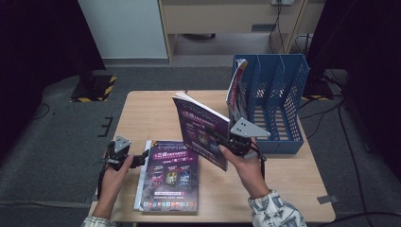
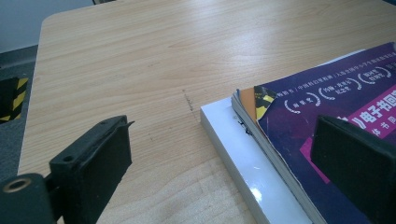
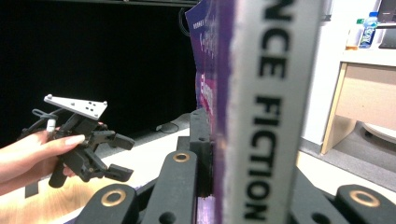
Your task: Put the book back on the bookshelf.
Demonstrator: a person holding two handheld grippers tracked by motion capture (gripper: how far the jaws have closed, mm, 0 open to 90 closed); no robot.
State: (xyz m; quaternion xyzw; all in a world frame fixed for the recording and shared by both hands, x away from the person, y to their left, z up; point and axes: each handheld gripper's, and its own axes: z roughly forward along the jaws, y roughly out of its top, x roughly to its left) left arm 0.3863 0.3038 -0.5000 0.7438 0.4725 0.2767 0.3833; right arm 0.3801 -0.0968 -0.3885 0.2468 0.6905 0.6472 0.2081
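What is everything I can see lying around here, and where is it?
Lifted magazine: one, purple cover, held upright above the table's middle.
Magazine stack: one pile, purple on top, near left of the table.
File rack: one, blue, far right of the table, one magazine standing in it.
Table: one, light wood.
Left gripper: black, open, beside the stack.
Right gripper: black, shut on the lifted magazine.

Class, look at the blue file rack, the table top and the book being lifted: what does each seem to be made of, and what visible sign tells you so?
File rack: likely moulded plastic, matt blue, with slotted walls. Table top: wood or wood-look laminate, pale with visible grain and a soft sheen. Lifted book: paper pages under a glossy printed purple cover, with a pale spine.
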